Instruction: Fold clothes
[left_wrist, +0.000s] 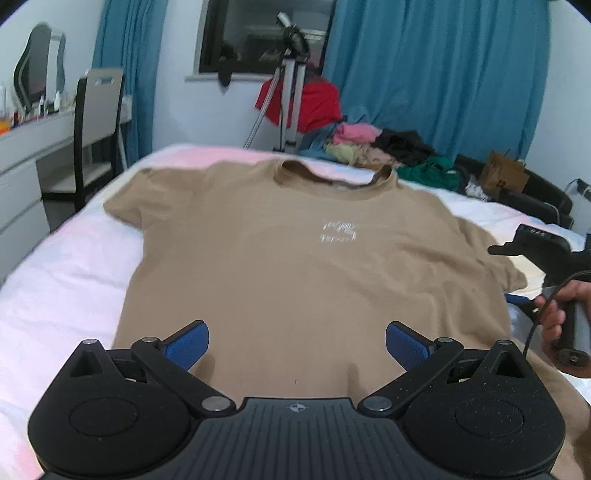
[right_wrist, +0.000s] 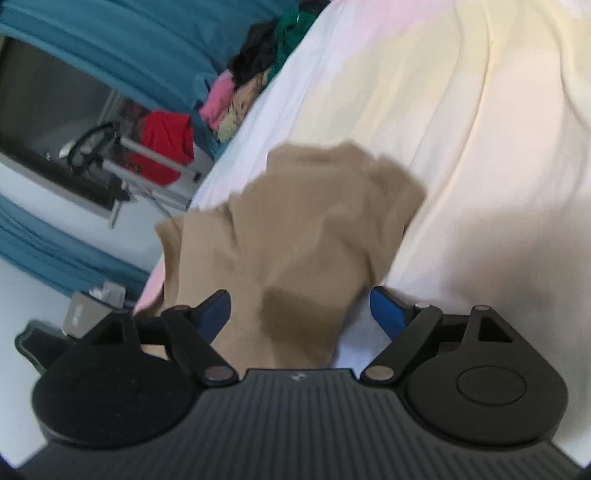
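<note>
A tan T-shirt (left_wrist: 295, 266) with a small white chest print lies spread flat on the white bed, collar at the far side. My left gripper (left_wrist: 297, 345) hovers open over the shirt's near hem, blue pads wide apart with nothing between them. In the left wrist view the right gripper's black body (left_wrist: 532, 245) shows at the right edge, held by a hand (left_wrist: 554, 314) beside the shirt's right sleeve. In the right wrist view, rolled sideways, my right gripper (right_wrist: 299, 314) stands open just above that tan sleeve (right_wrist: 317, 225). The pads do not press on the cloth.
The white bed sheet (left_wrist: 66, 288) surrounds the shirt. A heap of clothes (left_wrist: 384, 147) in pink, black and green sits at the bed's far edge. A tripod with a camera (left_wrist: 291, 85), a red garment, blue curtains, a chair (left_wrist: 96, 125) and a desk stand beyond.
</note>
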